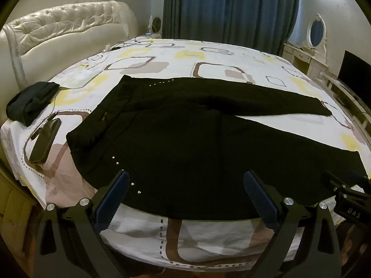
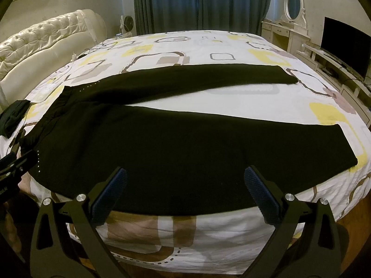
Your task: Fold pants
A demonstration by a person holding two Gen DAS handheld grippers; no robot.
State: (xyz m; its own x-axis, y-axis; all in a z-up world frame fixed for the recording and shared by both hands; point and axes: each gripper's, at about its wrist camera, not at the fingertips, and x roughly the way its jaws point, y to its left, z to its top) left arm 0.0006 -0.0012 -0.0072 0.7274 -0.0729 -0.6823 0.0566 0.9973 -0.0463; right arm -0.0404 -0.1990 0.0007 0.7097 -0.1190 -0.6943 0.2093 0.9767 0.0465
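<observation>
- Black pants (image 1: 185,143) spread flat on the bed (image 1: 208,53), waistband at the left, both legs running off to the right.
- Legs split in a narrow V, strip of patterned sheet showing between them; near leg (image 2: 208,153) lying along the near edge of the bed, far leg (image 2: 197,76) further back.
- Little rows of shiny studs (image 1: 125,173) near the waist, one row by the near hip, another up by the far hip.
- Left gripper (image 1: 186,185) hanging over the near edge by the hip, angled downward, fingers (image 1: 113,199) spread as wide as they go, nothing held.
- Right gripper (image 2: 185,183) over the near leg, same deal: fingers (image 2: 262,197) wide open, empty, not touching the fabric as far as can be told.
- Small dark bundle of cloth (image 1: 30,102) off to the left, well apart from the pants.
- Dark flat case-like thing (image 1: 45,139) just beside the waistband.
</observation>
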